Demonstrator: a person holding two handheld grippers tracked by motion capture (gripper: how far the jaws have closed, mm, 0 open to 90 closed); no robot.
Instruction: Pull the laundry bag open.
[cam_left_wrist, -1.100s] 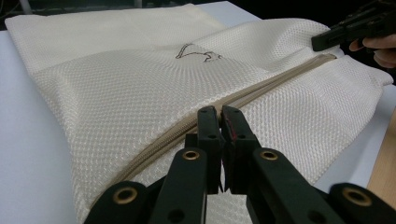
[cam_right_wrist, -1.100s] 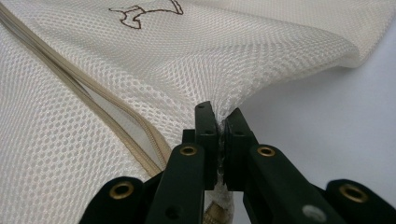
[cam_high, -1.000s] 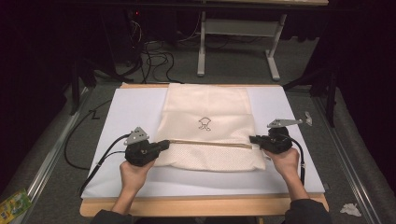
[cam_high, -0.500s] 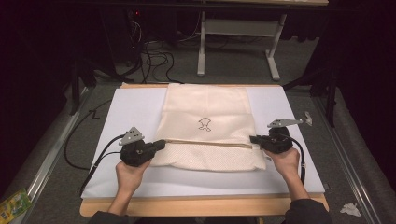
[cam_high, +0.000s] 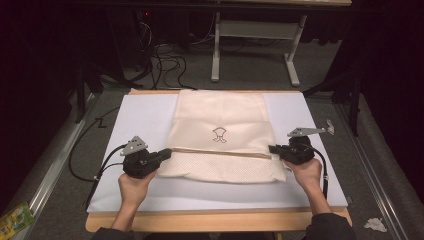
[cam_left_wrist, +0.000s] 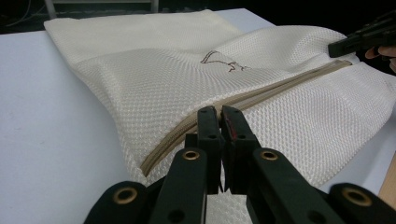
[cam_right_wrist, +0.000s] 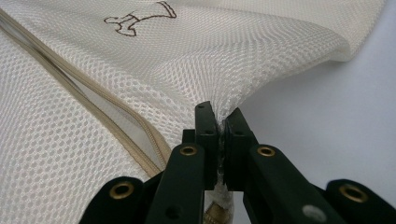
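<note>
Mesh laundry bag (cam_high: 220, 137) lies flat on the white table mat (cam_high: 140, 120); right gripper (cam_right_wrist: 221, 122) is clamped on its zipper-end corner, left gripper (cam_left_wrist: 219, 116) pinched closed at the other end and nudged slightly outward; zipper (cam_left_wrist: 261, 95) looks taut, ready for unzipping I'd guess.

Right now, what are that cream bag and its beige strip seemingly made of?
The cream mesh bag looks like soft synthetic netting, matte: tiny open holes cover it. The beige zipper strip seems woven tape, though its teeth are too small to tell.
</note>
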